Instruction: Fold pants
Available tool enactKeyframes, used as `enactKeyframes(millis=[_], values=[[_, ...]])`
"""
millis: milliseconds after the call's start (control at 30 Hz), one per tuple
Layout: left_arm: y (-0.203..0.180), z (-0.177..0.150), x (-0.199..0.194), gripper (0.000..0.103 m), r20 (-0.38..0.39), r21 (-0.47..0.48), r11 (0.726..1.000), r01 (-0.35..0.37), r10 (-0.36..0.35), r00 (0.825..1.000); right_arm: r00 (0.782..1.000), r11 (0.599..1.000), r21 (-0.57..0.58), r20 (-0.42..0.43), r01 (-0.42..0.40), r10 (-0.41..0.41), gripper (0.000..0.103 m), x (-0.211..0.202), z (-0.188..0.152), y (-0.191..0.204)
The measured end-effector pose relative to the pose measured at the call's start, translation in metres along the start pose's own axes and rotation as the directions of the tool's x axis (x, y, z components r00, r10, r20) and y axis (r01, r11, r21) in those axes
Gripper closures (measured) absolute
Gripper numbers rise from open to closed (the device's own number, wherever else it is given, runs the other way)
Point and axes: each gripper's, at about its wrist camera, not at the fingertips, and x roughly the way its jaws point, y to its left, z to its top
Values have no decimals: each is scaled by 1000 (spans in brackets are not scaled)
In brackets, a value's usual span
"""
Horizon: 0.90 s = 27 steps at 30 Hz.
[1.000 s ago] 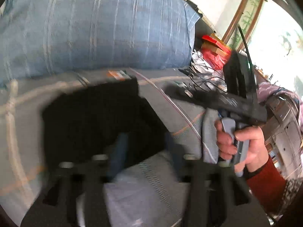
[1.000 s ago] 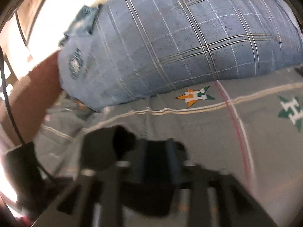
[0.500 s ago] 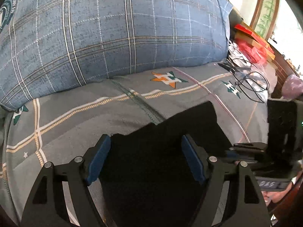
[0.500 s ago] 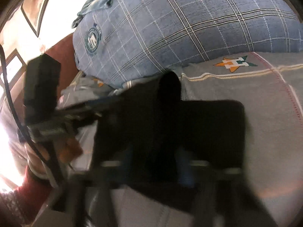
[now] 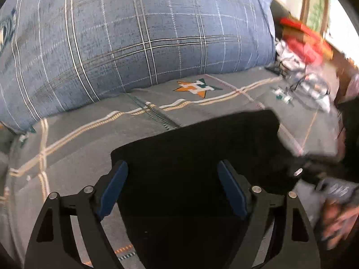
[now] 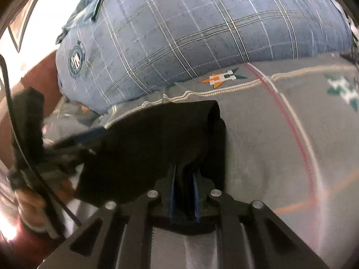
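Right gripper (image 6: 184, 192) has its blue pads squeezed on a thick bunch of the pants (image 6: 157, 152), though its jaws are letting go a little right now. Left gripper (image 5: 172, 192) has its jaws wide apart and getting wider. The black cloth lies flat under and between them, and the pads (image 5: 113, 190) do not press on it.

The pants (image 5: 197, 157) are black and lie on the gray bed (image 5: 74, 148), in the middle part, with their far edge near the big blue pillow (image 5: 134, 33) at the back. One end is doubled over into a fat roll, seen in the right wrist view. That roll sits just below the pale stripe that runs across the bed. A hand (image 6: 31, 204) holds the other gripper's handle at the left edge of that view.

I think the pants are soft and light. They will bend, sag and slide, not stay stiff. They will not break. The bed is soft too, so pushing down will sink in. A good place to hold looks like an edge or a corner, where the cloth is thin enough to pinch. Holding two corners at once should keep the fold straight. A grab in the middle would likely bunch it up.
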Motion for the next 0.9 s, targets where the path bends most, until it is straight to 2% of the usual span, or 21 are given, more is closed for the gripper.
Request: enactKeyframes(millis=[67, 133, 300, 433, 533, 667, 767, 900], values=[[3, 1, -6, 20, -6, -9, 1000, 16, -16, 1000, 999, 999, -31, 25, 41, -41, 79, -11, 5, 8], [11, 5, -21, 20, 19, -48, 998, 46, -45, 999, 994, 992, -87, 68, 88, -82, 79, -27, 10, 18], [23, 9, -34, 20, 53, -107, 994, 14, -8, 999, 993, 990, -143, 119, 19, -2, 79, -39, 30, 39], [29, 6, -18, 20, 14, -141, 989, -34, 37, 999, 997, 988, -155, 73, -21, 33, 79, -10, 40, 52], [31, 3, -3, 20, -12, -150, 988, -37, 35, 999, 999, 988, -154, 36, 3, 3, 79, 17, 43, 51], [36, -1, 14, 20, -35, -187, 982, -8, 1, 999, 1000, 996, -86, -22, 10, -12, 84, 47, 40, 32], [38, -1, 16, 20, -28, -213, 977, 13, -19, 999, 1000, 998, -55, -11, -29, 29, 84, 49, 38, 23], [34, -1, 6, 20, -22, -203, 979, -3, -2, 1000, 999, 996, -81, -16, -31, 30, 80, 34, 39, 29]])
